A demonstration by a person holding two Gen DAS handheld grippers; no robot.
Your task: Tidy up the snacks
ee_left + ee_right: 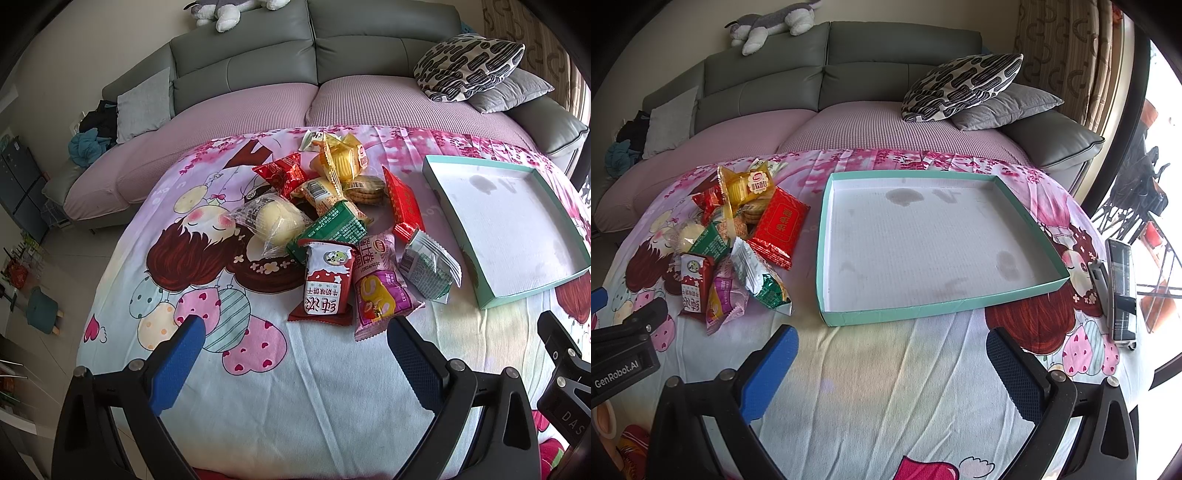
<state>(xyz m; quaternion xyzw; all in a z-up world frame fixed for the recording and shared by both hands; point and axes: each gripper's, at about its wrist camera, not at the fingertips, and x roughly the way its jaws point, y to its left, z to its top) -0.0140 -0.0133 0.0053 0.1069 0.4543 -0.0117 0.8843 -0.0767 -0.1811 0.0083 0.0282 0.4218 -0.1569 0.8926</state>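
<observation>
Blue-padded left gripper (pixel 295 365) sits nearest in its wrist view, jaws spread wide, nothing btwn them, hovering low over the cartoon-print cloth (pixel 280 387) that covers the bench. Aimed straight at the snack pile, so prob lined up for a first pick. Right gripper (pixel 892 373) same story: jaws wide apart, empty, pointed at the tray, likely parked there bc that's the drop zone.

Closest snacks to left gripper: red-white milk biscuit pack (pixel 327 282) and pink roll pack (pixel 384 291), side by side, touching, both flat w/ clear edges, so easiest grabs imo. Silver-green crinkled pack (pixel 430 264) just right of those, nearest the tray.

Next back: green pack (pixel 332 227) leaning on a clear-wrapped pale bun (pixel 269 221); long red pack (pixel 402 205) tilted on its edge against the heap. Further: small red pack (pixel 284 175), yellow cake packs (pixel 347 160), round biscuits in clear wrap (pixel 365 188), all overlapping, so pulling a lower one could drag neighbours.

Teal-rimmed tray (pixel 827 229) w/ white stained floor sits right of the pile, near but not touching it, totally empty → task not started, all snacks still loose in one heap.

Phone (pixel 1123 291) lies at far right edge of bench, well apart from tray, not part of job.

Beyond bench: grey sofa (pixel 886 74) w/ pink seat cover, patterned cushion (pixel 964 86), plush dog (pixel 772 22) on the backrest.
</observation>
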